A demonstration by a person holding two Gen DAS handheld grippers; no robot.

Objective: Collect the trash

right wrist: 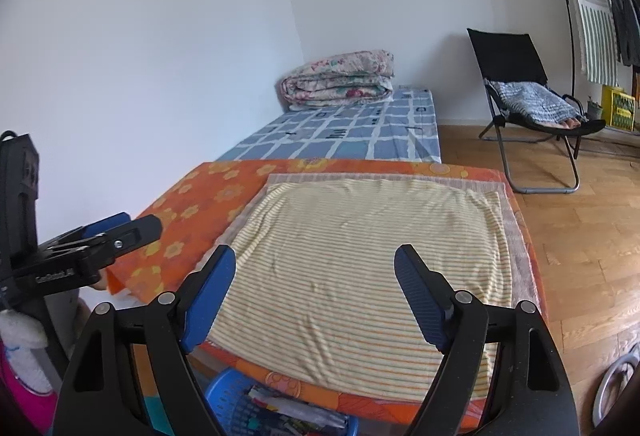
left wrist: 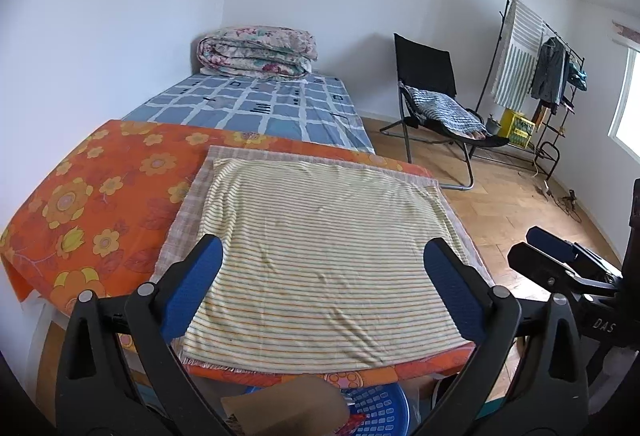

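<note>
Two grippers with black arms and blue pads were held side by side over the near edge of a table draped in an orange flowered cloth point(left wrist: 92, 203). The left gripper point(left wrist: 322, 284) was spread wide, with nothing between its pads. The right gripper point(right wrist: 316, 296) was also spread apart and held nothing; in the left view it point(left wrist: 556, 252) was seen beyond the table's right edge, above the wooden parquet floor point(left wrist: 512, 203).

A yellow striped towel point(left wrist: 320, 256) was laid flat on the middle of the table, on top of a pale checked cloth point(left wrist: 188, 211) whose border showed at the towel's left and far edges. No loose trash was seen on the table top.

A blue perforated plastic basket point(right wrist: 228, 400) was placed under the near edge of the table. Papers and coloured wrappers point(right wrist: 288, 412) were seen inside it in the right view. In the left view a brown cardboard piece point(left wrist: 288, 404) lay over the basket's rim.

Beyond the far edge of the table, a bed with a blue checked sheet point(left wrist: 256, 107) was set along the white wall, and a folded floral quilt point(left wrist: 256, 53) was laid at its far end. A black folding chair point(left wrist: 432, 99) and a black clothes rack point(left wrist: 540, 67) were placed at the right wall.
</note>
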